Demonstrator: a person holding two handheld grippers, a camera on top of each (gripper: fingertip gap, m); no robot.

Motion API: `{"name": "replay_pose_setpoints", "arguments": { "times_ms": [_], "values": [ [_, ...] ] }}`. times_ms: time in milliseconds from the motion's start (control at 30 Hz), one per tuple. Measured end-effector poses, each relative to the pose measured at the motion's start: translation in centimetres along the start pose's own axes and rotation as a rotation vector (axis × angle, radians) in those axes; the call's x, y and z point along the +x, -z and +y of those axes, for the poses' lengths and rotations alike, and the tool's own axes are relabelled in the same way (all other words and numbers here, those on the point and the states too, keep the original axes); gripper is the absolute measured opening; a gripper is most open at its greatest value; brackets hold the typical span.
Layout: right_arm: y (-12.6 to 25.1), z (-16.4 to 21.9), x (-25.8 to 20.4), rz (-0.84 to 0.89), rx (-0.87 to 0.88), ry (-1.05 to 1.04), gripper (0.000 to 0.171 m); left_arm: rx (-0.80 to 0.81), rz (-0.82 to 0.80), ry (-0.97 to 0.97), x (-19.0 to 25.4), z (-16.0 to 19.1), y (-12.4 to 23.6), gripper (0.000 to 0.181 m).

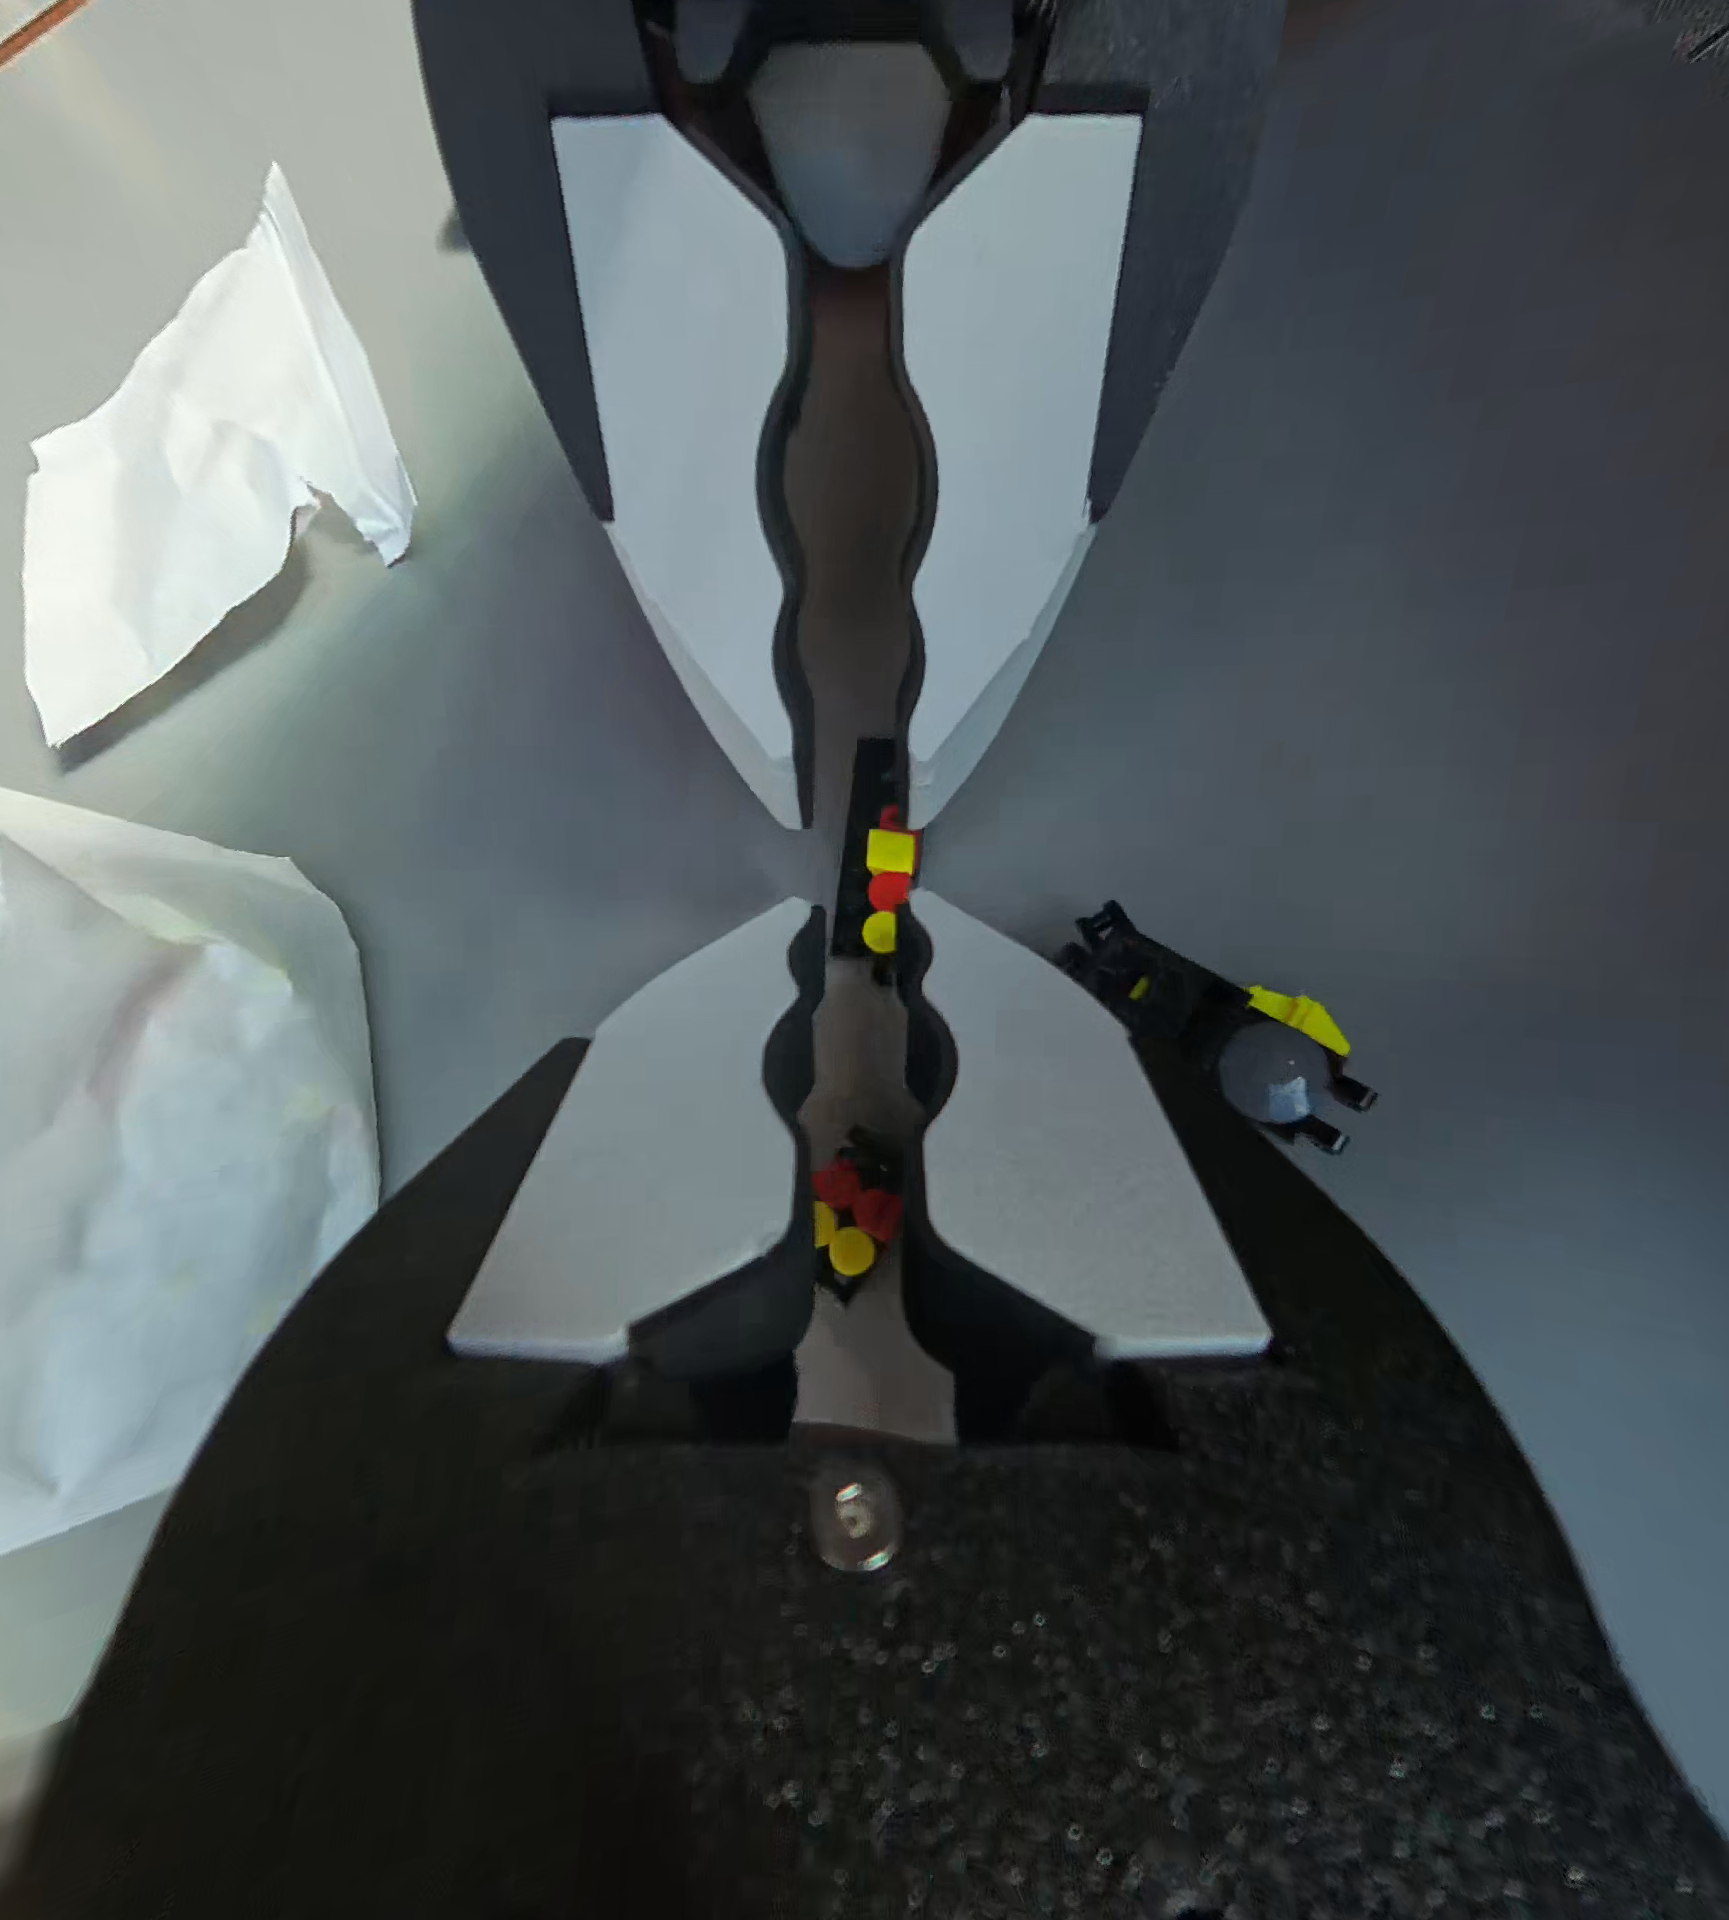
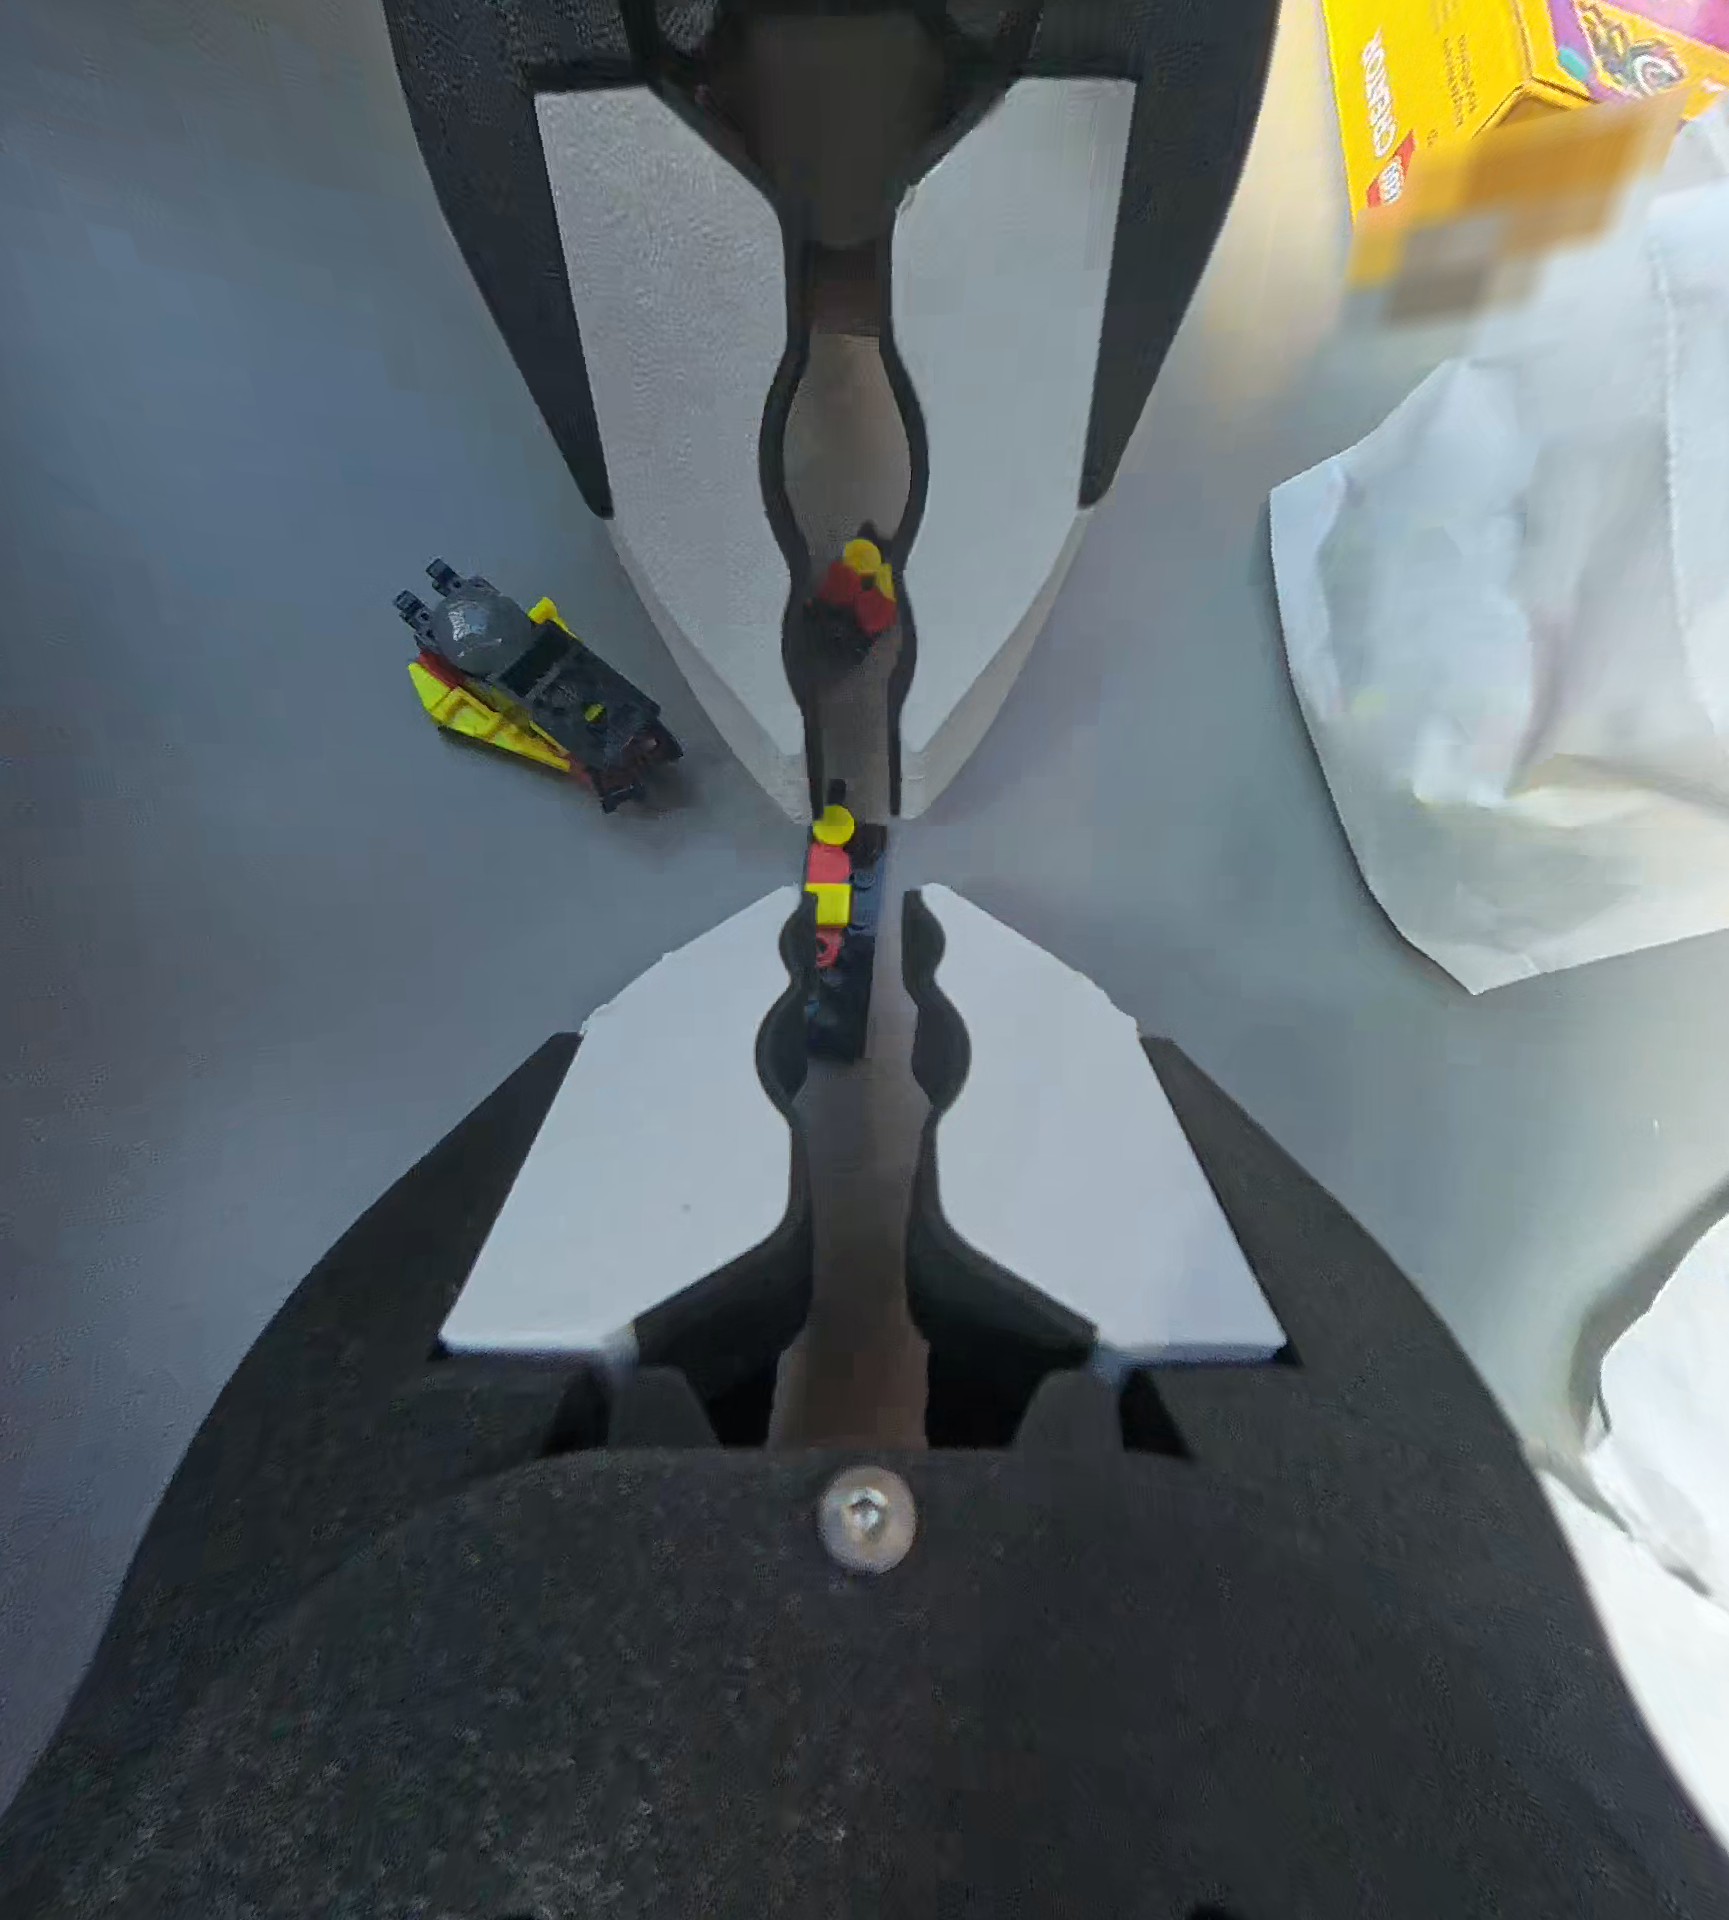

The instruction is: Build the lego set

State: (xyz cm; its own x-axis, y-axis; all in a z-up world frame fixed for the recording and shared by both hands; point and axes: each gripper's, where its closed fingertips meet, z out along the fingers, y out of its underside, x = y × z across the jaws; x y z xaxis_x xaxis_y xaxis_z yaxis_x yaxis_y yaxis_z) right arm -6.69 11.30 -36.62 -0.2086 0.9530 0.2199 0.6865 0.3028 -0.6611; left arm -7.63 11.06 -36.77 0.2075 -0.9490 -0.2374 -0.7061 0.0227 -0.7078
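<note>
While both clamp one studded black strip [image 1: 879,883], left hand-held gripper [image 1: 865,914], right hand-held gripper [image 2: 855,904], matte grey table [image 2: 164,935].

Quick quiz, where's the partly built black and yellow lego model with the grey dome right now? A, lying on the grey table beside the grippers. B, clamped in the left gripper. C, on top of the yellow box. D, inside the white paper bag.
A: the partly built model lies on the bare grey table, clear of both grippers, which pinch a different small assembly.

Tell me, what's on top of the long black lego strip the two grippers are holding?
On the black strip sit small yellow and red pieces in a row. Both grippers, left and right, pinch it end to end, so their fingers hide the strip's ends.
</note>
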Motion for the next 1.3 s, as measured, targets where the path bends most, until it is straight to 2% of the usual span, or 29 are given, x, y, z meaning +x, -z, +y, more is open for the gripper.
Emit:
{"name": "replay_pose_setpoints", "arguments": {
  "times_ms": [133, 300, 467, 567, 667, 733, 800, 933, 1033, 1100, 1200, 1300],
  "values": [
    [-1.0, 1.0, -0.6, -0.062, -0.051, -0.015, 0.013, -0.022, 0.081, 0.026, 0.3, 0.3, -0.9, 0.006],
    [-1.1, 0.8, -0.4, -0.05, -0.026, 0.016, 0.009, -0.047, 0.105, 0.045, 0.5, 0.3, -0.8, 0.005],
    [-1.0, 0.6, -0.3, 0.119, -0.042, 0.276, 0.008, -0.047, 0.163, 0.158, 0.7, 0.3, -0.8, 0.005],
    [-0.9, 0.6, -0.2, 0.241, -0.047, 0.478, 0.008, -0.058, 0.142, 0.166, 0.6, 0.3, -0.9, 0.005],
    [-0.4, -0.6, -1.4, 0.312, 0.022, 0.691, 0.007, -0.071, 0.162, 0.213, 0.4, 0.4, -0.9, 0.005],
    [-0.3, 0.2, -0.5, 0.277, -0.009, 0.569, 0.008, -0.101, 0.153, 0.15, 0.5, 0.4, -0.9, 0.005],
    [1.3, -1.1, 1.1, 0.249, 0.12, 0.348, 0.008, -0.109, 0.154, 0.145, 0.6, 0.2, -0.8, 0.004],
    [4.2, -3.9, 8.2, 0.301, 0.192, 0.074, 0.008, 0.046, 0.12, 0.201, -0.1, -1.3, 0.1, 0.004],
    [3.5, -6.3, 12.6, 0.265, 0.194, 0.023, 0.011, 0.048, 0.087, 0.196, -0.1, -1.1, 0.4, 0.004],
    [2.1, -6.3, 14.3, 0.222, 0.111, 0.031, 0.02, 0.067, 0.061, 0.203, -0.3, -1.2, 0.9, 0.003],
    [0.2, -5.6, 15.2, 0.175, 0.038, 0.051, 0.021, 0.098, 0.018, 0.221, -1.0, -1.3, 1.6, 0.001],
    [0.1, -5.4, 15.6, 0.166, 0.034, 0.025, 0.025, 0.111, -0.018, 0.225, -1.6, -1.1, 2.2, 0.002]
  ]
}}
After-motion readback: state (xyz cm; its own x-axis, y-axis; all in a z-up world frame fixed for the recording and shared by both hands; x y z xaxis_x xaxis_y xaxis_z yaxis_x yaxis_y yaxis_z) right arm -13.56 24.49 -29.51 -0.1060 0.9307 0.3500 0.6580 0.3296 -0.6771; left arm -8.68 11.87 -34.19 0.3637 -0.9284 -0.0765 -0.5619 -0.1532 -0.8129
